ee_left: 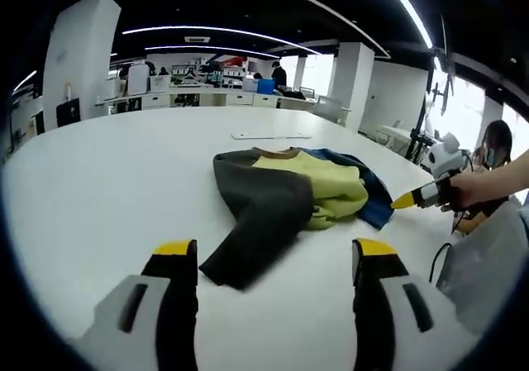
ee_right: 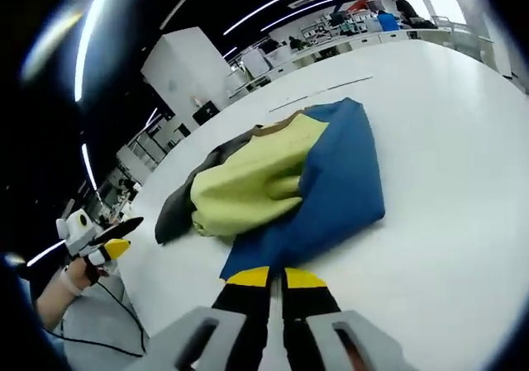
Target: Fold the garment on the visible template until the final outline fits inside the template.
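A colour-block sweater (ee_left: 289,191) in dark grey, yellow-green and blue lies bunched on the white table (ee_left: 124,173), with one grey sleeve trailing toward me. My left gripper (ee_left: 274,254) stands open just short of that sleeve, nothing between its yellow-tipped fingers (ee_left: 175,250). In the left gripper view the right gripper (ee_left: 405,199), held by a hand, points at the blue edge. In the right gripper view the sweater (ee_right: 289,185) spreads ahead, blue part nearest. My right gripper (ee_right: 276,278) is shut beside its blue corner. The left gripper (ee_right: 116,237) shows at far left, open.
Thin dark lines (ee_left: 271,135) are marked on the table beyond the sweater, also visible as lines (ee_right: 331,90) in the right gripper view. A person (ee_left: 496,144) sits past the table's right edge. A cable (ee_right: 124,317) hangs below the table. Desks and pillars stand far behind.
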Available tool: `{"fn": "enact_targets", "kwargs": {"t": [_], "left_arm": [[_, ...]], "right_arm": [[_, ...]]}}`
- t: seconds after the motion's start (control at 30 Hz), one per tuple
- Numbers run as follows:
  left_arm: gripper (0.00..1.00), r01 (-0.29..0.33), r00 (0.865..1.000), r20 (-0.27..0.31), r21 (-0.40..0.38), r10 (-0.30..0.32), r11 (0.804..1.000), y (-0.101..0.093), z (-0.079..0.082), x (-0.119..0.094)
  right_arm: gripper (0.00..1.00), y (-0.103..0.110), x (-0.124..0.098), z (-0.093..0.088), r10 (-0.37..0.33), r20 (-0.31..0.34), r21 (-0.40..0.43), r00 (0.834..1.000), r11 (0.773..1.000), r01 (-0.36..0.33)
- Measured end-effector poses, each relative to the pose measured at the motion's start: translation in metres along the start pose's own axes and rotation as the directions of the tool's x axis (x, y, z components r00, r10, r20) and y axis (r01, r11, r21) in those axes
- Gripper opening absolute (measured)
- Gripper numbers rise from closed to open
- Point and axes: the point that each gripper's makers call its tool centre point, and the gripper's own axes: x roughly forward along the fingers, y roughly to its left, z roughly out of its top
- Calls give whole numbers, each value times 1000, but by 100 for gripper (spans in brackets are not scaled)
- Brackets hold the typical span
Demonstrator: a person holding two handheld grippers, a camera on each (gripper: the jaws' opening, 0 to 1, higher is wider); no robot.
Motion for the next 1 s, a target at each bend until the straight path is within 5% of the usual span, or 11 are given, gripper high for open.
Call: {"fn": "enact_targets", "kwargs": {"t": [0.67,1.0], "left_arm": [[80,-22,999,32,11,22,1000,8,9,-6],[79,-37,998,48,-8,37,999,14,12,-8]], "right_arm": [[0,-14,-30,10,-17,20,32,1000,999,16],[0,-39,-63,36,-41,28,-6,999,999,41]]}}
